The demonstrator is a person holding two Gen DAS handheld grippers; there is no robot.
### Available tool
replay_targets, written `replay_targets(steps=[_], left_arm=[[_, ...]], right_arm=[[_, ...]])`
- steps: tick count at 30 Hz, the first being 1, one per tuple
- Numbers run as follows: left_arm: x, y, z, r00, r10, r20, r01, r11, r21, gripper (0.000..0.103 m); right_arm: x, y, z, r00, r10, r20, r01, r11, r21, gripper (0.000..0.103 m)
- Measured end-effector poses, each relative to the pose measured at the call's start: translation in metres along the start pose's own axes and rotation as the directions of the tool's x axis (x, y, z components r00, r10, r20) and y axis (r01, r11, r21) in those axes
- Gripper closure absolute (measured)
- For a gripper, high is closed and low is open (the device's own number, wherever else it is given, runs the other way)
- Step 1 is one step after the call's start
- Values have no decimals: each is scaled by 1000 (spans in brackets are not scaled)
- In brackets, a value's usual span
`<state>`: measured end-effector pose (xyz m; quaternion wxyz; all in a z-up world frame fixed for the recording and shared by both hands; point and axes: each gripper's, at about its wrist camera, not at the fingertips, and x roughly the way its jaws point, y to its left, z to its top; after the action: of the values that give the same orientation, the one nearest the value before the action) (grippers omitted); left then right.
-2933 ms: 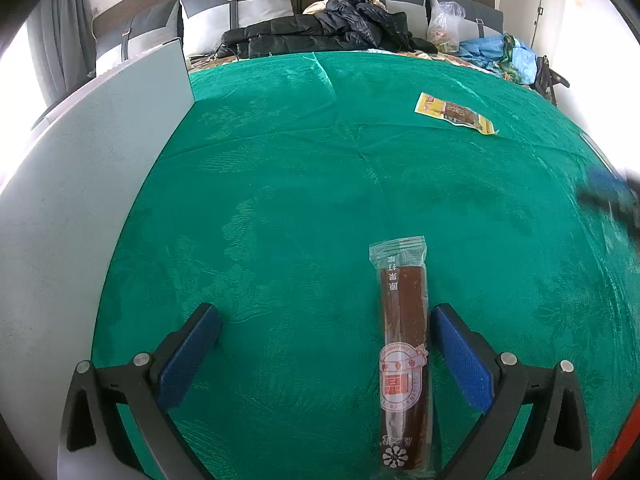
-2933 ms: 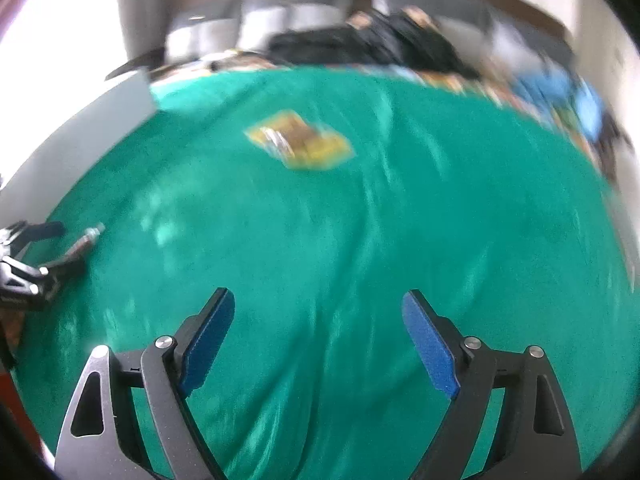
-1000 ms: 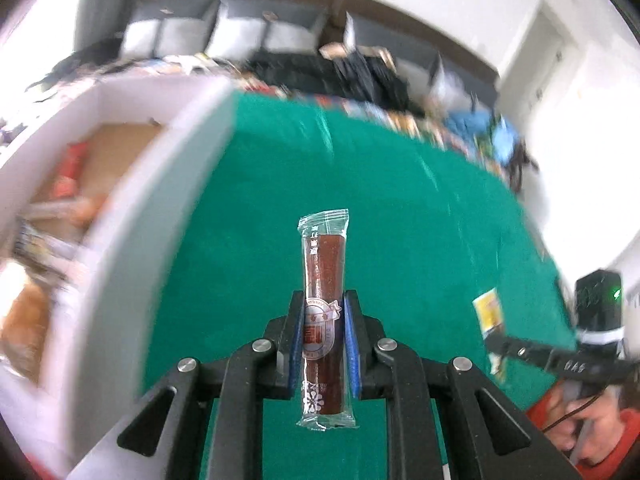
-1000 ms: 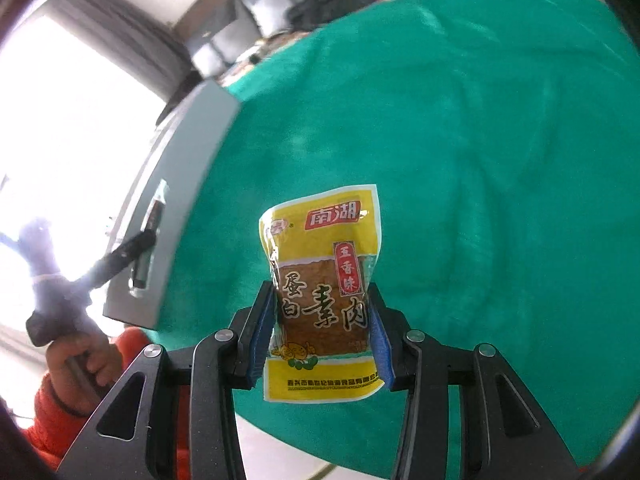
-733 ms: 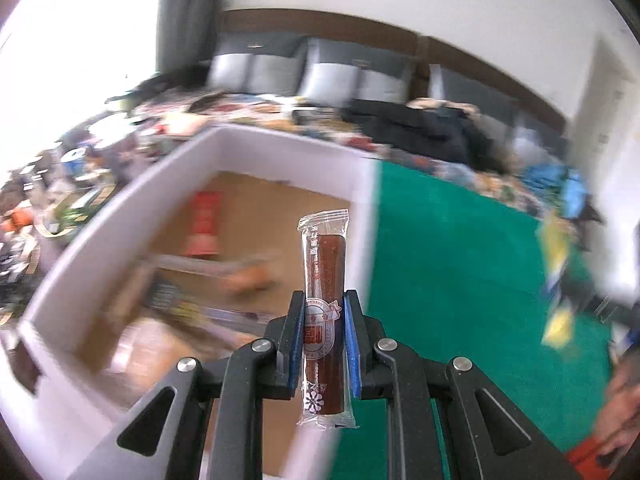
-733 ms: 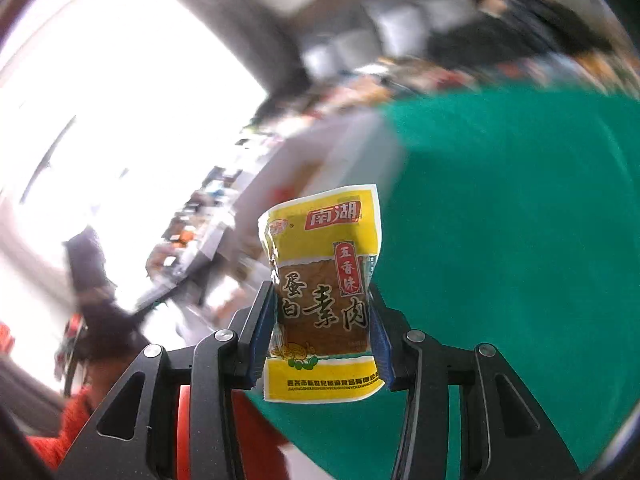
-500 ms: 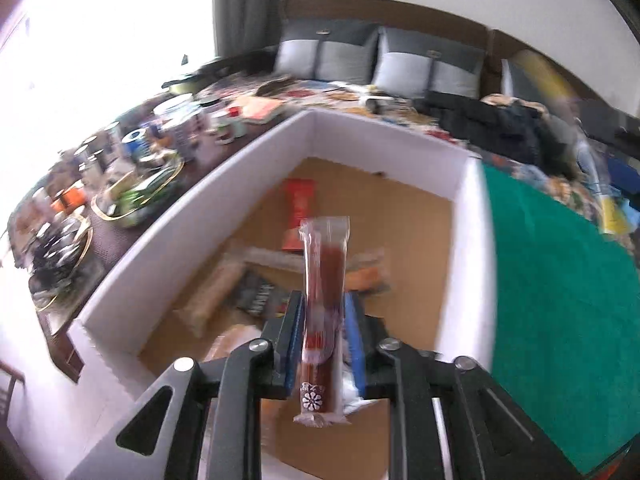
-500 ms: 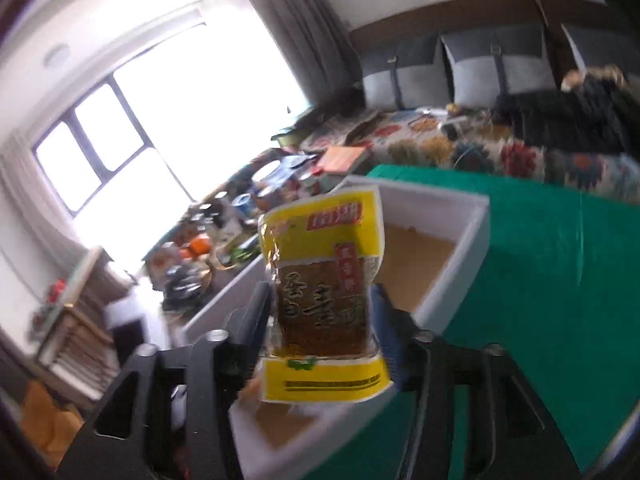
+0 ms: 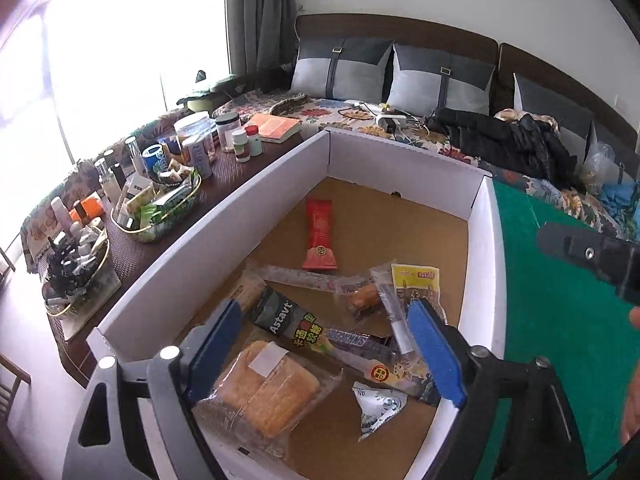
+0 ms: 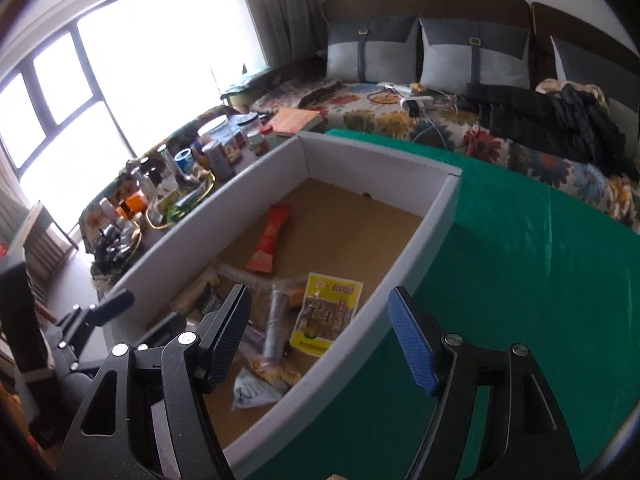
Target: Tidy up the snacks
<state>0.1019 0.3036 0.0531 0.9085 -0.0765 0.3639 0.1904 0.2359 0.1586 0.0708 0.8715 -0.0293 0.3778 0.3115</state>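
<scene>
A white cardboard box (image 9: 484, 240) with a brown floor stands at the left edge of the green table (image 9: 560, 320). Several snack packs lie inside: a red stick pack (image 9: 320, 236), the yellow tofu pack (image 9: 418, 286), a bread pack (image 9: 264, 392) and a Snickers bar (image 9: 352, 340). My left gripper (image 9: 324, 352) is open and empty above the box. My right gripper (image 10: 320, 336) is open and empty over the box's right wall (image 10: 424, 236). The yellow tofu pack (image 10: 326, 314) lies on the box floor below it. The dark sausage stick cannot be made out for sure.
A dark side table (image 9: 132, 208) with jars, bottles and trays stands left of the box. A sofa (image 9: 440, 80) with cushions and a black jacket (image 9: 512, 144) is behind. The right gripper's body (image 9: 588, 256) shows at the right of the left wrist view.
Both grippers swung from the green table over to the box and opened. The sausage stick and the yellow tofu pack have left the jaws; the tofu pack now lies in the box.
</scene>
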Motion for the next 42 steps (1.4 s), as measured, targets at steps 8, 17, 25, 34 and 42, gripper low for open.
replay_targets(steps=[8,17,25,34,42], left_arm=[[-26,-5,-2,997,67,32,-69,997,32,2],[-65,19,2,959,276,61,-275,961,-26,0],[-75,58,2,992,106,-64,-113,988,-107,0],[-75,80,11,985,146,-91,-157,980,-121,0],[-71,76,12,983,141,-119,-153,983,-101,0]], right_arm=[[-17,10,-10,997,-35,62,37,999,-30,28],[-27,41,-17,997,-69,41,75,986,-150,17],[-24,63,-19,994,-67,-81,57,991,-123,17],[-33,87,-7,993,-50,-109,39,994,-106,17],[-28,99,-3,993,-43,-111,31,993,-110,17]])
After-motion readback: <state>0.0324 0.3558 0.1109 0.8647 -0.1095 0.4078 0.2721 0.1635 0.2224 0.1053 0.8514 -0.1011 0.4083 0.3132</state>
